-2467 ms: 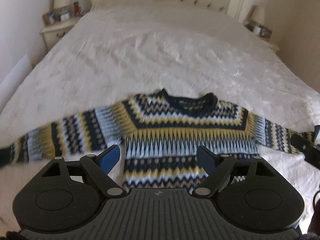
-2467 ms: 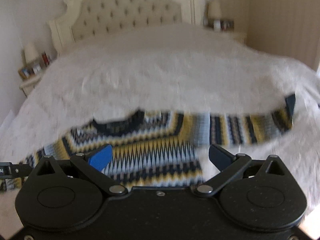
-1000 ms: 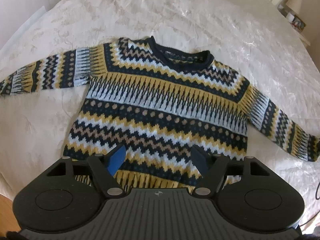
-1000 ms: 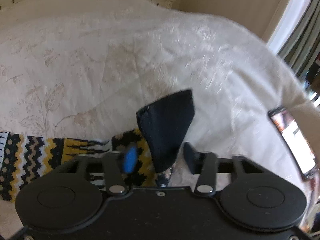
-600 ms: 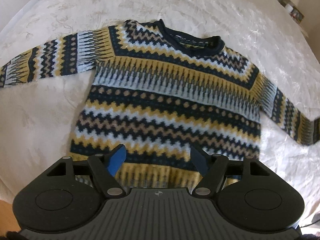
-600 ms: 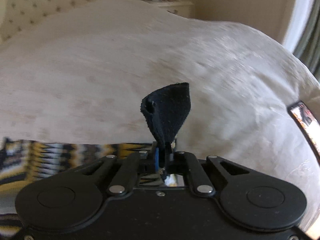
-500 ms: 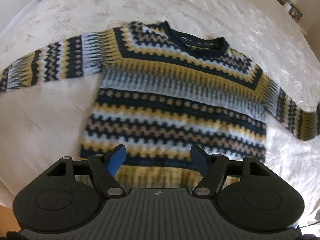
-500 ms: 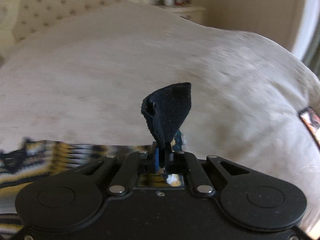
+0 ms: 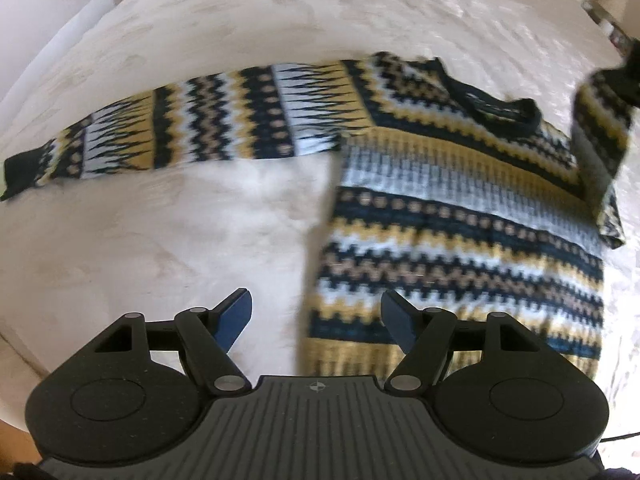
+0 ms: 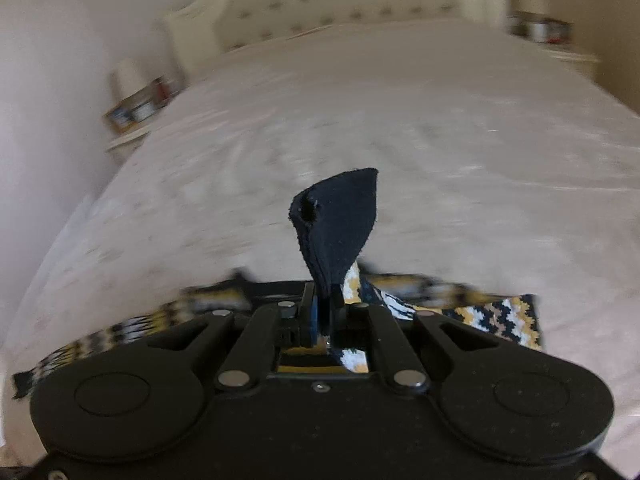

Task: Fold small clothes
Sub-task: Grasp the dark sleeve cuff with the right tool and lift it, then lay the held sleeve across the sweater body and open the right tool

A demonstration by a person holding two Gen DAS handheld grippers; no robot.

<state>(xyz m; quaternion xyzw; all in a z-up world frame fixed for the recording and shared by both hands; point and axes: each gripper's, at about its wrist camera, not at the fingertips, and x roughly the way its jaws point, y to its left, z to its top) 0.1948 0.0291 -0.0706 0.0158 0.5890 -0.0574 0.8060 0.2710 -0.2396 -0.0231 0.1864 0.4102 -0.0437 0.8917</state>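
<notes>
Both grippers are seen over the bed (image 9: 168,240): the right gripper (image 10: 325,308) is pinched tight on the dark cuff (image 10: 340,220) of the sweater (image 9: 460,216), with that sleeve lifted. The left gripper (image 9: 316,316) is held spread and empty above the sweater's hem near the bed's near edge, the other sleeve (image 9: 192,120) lying flat.
</notes>
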